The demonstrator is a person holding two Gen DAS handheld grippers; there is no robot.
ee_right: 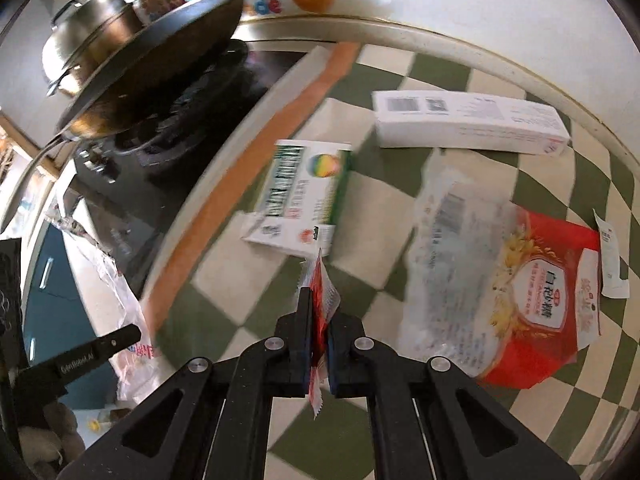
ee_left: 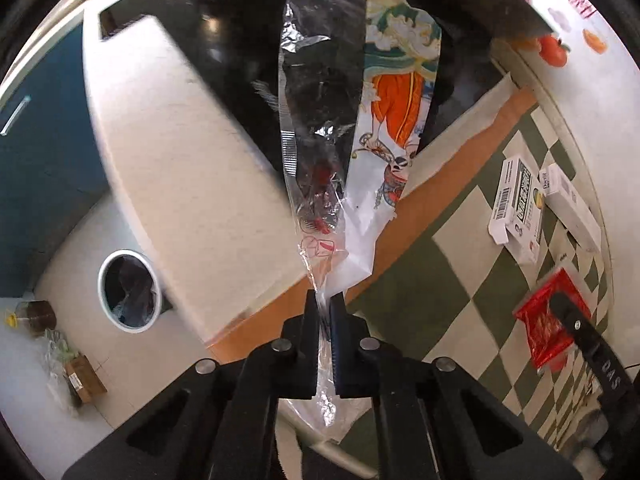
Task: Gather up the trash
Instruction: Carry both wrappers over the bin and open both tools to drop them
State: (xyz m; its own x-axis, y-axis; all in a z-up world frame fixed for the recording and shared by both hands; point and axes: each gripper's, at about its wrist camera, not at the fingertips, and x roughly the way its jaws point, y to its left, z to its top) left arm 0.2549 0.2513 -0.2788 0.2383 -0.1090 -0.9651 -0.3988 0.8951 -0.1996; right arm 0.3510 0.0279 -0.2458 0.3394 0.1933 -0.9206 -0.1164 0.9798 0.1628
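My left gripper (ee_left: pixel 325 300) is shut on a clear plastic wrapper (ee_left: pixel 320 92) with a printed cartoon panel, which hangs out in front of the counter edge. My right gripper (ee_right: pixel 320 300) is shut on a small red sachet (ee_right: pixel 321 280) and holds it above the checked cloth (ee_right: pixel 360 420). The right gripper and the red sachet also show in the left wrist view (ee_left: pixel 546 322). On the cloth lie a green and white box (ee_right: pixel 304 196), a long white box (ee_right: pixel 468 124) and a red and clear sugar bag (ee_right: pixel 500 280).
A white-rimmed bin (ee_left: pixel 130 297) with a dark liner stands on the floor below the counter. A wok (ee_right: pixel 152 64) and a steel pot (ee_right: pixel 88 36) sit on the black stove. A small white sachet (ee_right: pixel 610 260) lies at the right. A box (ee_left: pixel 84 378) stands on the floor.
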